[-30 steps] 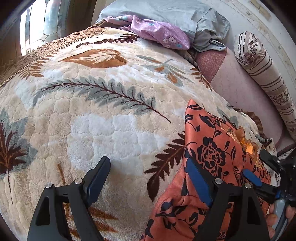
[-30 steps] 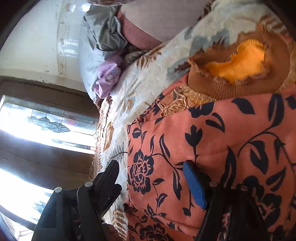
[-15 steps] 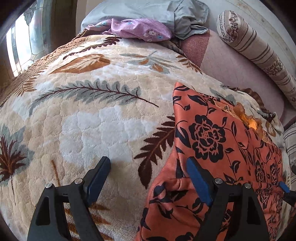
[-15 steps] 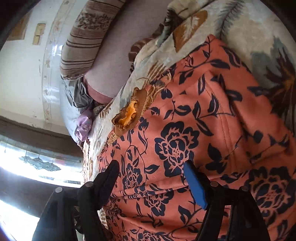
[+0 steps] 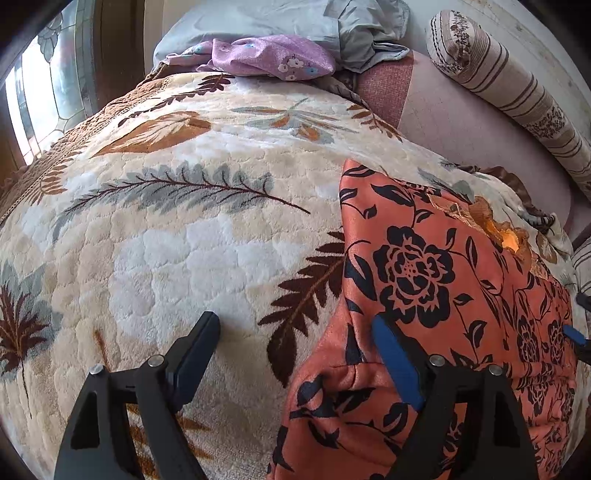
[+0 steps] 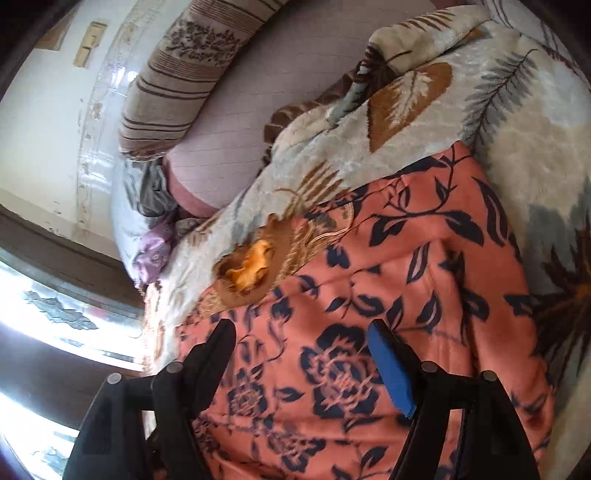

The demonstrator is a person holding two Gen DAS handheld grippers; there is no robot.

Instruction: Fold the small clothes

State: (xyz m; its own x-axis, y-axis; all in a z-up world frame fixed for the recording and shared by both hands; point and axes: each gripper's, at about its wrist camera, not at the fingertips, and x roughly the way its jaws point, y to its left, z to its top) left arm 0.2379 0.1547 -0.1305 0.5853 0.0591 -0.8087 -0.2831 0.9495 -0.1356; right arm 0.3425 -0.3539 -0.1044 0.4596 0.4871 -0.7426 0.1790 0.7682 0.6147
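An orange garment [image 5: 436, 295] with dark blue flowers and a brown collar [image 5: 506, 236] lies spread on a leaf-patterned plush blanket [image 5: 184, 221]. My left gripper [image 5: 295, 328] hangs open over the garment's left edge. Its blue-padded finger [image 5: 391, 354] is above the cloth and the other finger is above the blanket. In the right wrist view my right gripper [image 6: 301, 332] is open over the middle of the garment [image 6: 388, 277], with the collar [image 6: 251, 266] ahead to the left. Neither gripper holds anything. A blue tip of the right gripper [image 5: 574, 334] shows at the far right.
A purple flowered cloth [image 5: 273, 59] and a grey pillow [image 5: 295, 18] lie at the head of the bed. A striped bolster [image 5: 517, 92] rests on the pink sheet [image 5: 461, 125] along the wall. A window [image 5: 44, 92] is on the left.
My right gripper has drawn back from the collar across the garment, and it has slid to the right edge of the left wrist view. The left gripper has rolled a little.
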